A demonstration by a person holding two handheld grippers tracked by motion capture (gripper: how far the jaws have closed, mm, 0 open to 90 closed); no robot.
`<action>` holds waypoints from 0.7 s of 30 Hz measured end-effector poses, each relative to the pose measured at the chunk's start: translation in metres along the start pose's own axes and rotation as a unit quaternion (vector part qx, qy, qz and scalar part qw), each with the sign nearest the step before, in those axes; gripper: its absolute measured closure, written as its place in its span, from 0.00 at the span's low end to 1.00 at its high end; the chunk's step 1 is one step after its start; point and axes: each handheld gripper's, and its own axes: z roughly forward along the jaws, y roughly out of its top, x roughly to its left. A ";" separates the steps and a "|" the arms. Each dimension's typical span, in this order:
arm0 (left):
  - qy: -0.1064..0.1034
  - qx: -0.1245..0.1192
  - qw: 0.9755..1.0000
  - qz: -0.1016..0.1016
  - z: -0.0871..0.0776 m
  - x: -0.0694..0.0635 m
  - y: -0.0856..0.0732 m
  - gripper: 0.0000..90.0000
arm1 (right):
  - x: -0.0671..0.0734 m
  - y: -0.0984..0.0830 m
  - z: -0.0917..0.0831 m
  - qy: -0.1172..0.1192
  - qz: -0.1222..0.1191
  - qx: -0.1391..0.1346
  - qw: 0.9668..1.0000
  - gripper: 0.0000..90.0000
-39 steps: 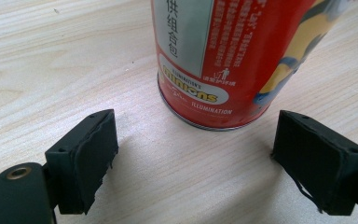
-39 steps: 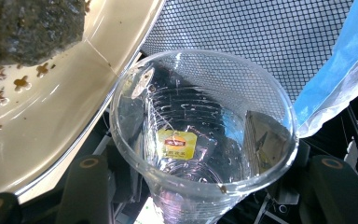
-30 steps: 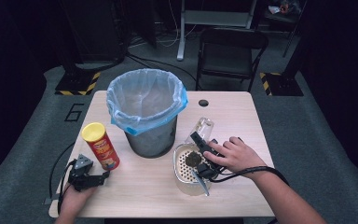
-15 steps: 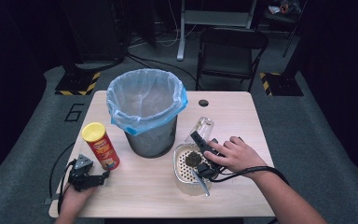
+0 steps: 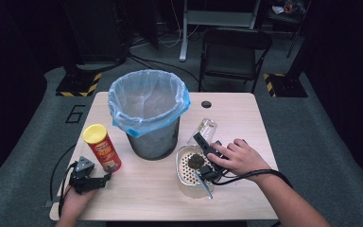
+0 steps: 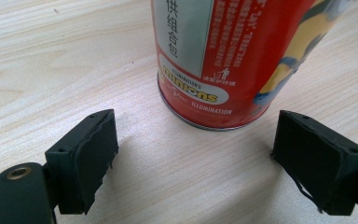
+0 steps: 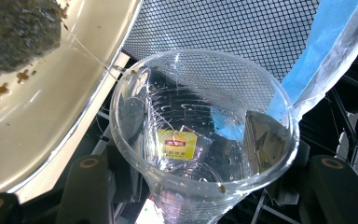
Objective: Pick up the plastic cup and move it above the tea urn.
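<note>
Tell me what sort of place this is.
Probably a lab or studio set up for recording tabletop tasks: a lone wooden table on grey carpet, hazard-striped stand bases behind it, a folding chair, and dark surroundings.

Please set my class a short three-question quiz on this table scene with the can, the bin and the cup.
1. True or false: the left claw is shut on the red can.
2. What does the right claw grip? A) the clear plastic cup B) a spoon C) a yellow lid
3. Fill in: the bin is lined with a ____ bag.

Key: 1 false, its jaws stand open, apart from the can; 2 A; 3 blue.
</note>
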 end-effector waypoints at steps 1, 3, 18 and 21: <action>0.000 0.000 1.000 0.000 0.000 0.000 0.000 0.15 | 0.002 0.000 0.000 -0.012 0.011 0.005 1.000 0.45; 0.000 0.001 1.000 0.000 0.000 0.000 0.000 0.15 | 0.005 0.000 -0.001 -0.016 0.020 0.006 1.000 0.45; 0.000 0.000 1.000 0.000 0.000 0.000 0.000 0.15 | 0.013 -0.002 0.004 -0.044 0.260 0.012 0.964 0.45; 0.000 0.000 1.000 0.000 0.000 0.000 0.000 0.15 | 0.010 -0.006 0.005 -0.051 0.330 0.007 0.942 0.45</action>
